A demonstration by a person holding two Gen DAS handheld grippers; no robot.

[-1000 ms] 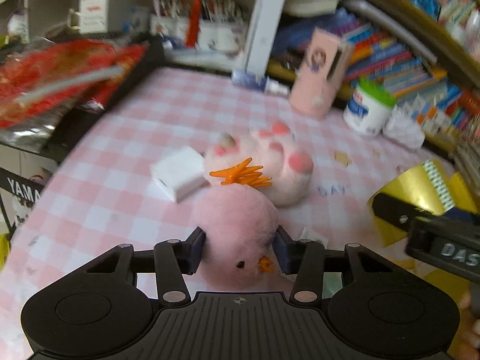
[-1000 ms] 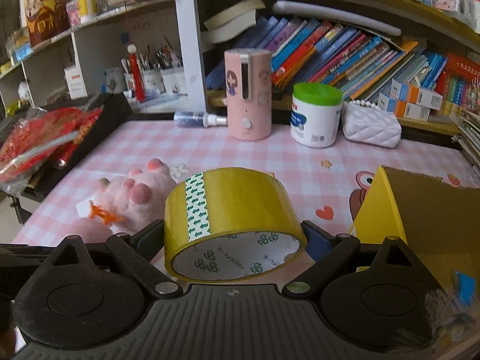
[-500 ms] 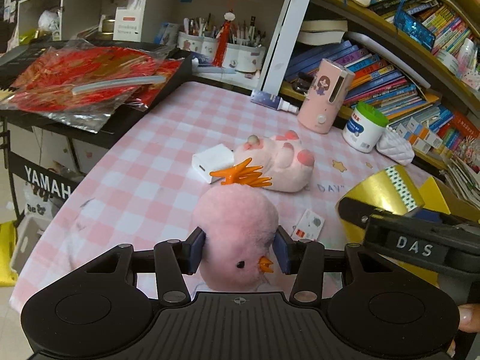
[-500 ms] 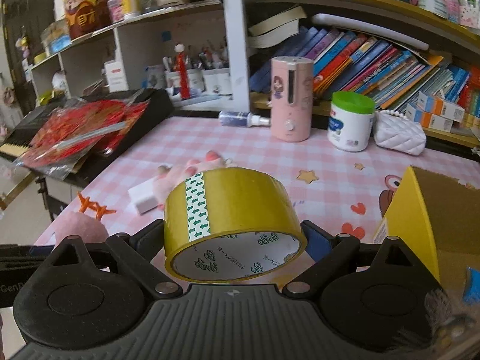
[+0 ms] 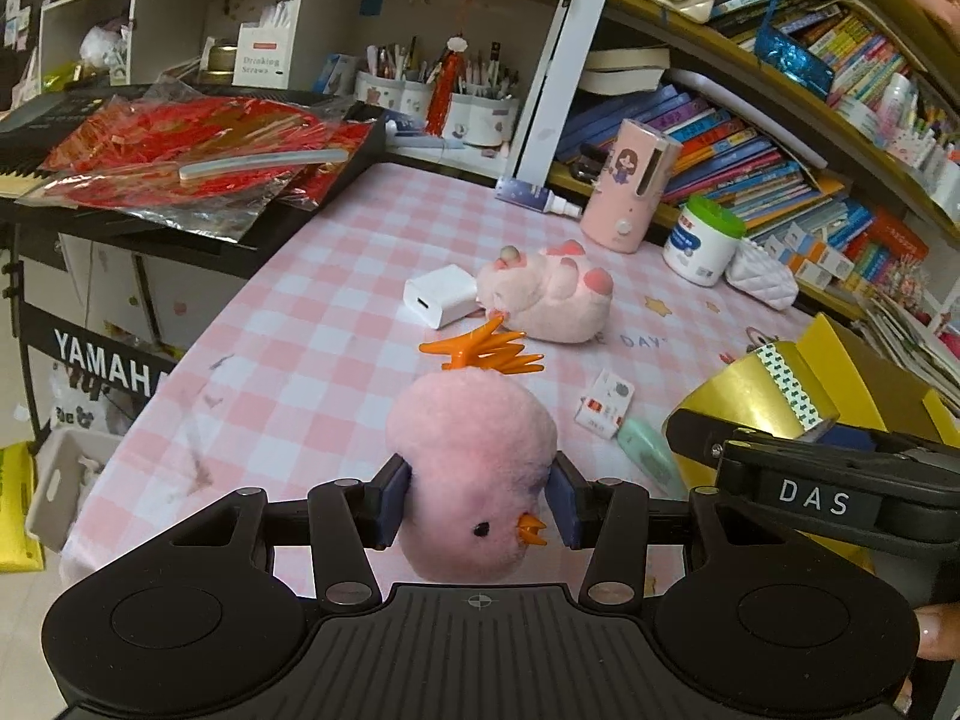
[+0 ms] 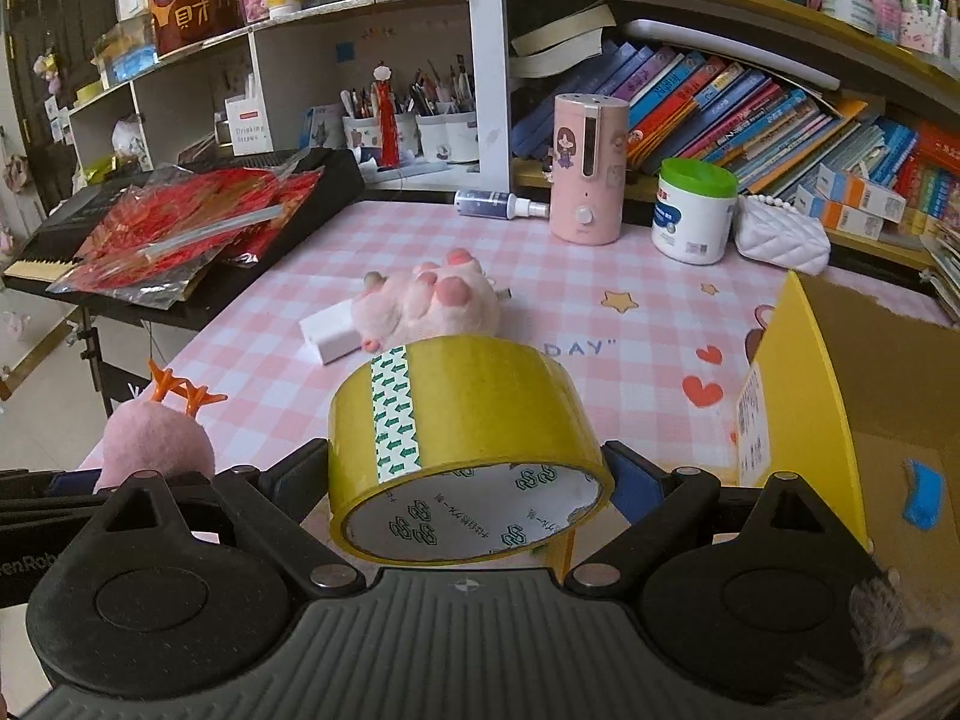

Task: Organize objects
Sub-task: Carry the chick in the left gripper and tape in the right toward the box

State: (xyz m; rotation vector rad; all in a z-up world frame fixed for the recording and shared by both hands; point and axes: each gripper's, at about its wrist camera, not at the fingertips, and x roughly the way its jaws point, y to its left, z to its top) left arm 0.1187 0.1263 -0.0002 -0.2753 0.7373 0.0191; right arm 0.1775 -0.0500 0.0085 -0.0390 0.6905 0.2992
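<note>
My left gripper is shut on a pink plush chick with orange feet, held above the near end of the pink checked table. My right gripper is shut on a roll of yellow tape, just left of an open yellow cardboard box. In the left wrist view the yellow tape and the right gripper's black body sit at the right. The pink chick shows at the lower left of the right wrist view. A pink plush paw and a white charger block lie mid-table.
A small card packet and a mint-green object lie near the box. At the table's back stand a pink humidifier, a green-lidded jar, a white quilted pouch and a spray bottle. A keyboard with red foil flanks the left.
Both grippers have drawn back from the table with their loads, so the paw, charger and shelves look farther off. The grips are unchanged.
</note>
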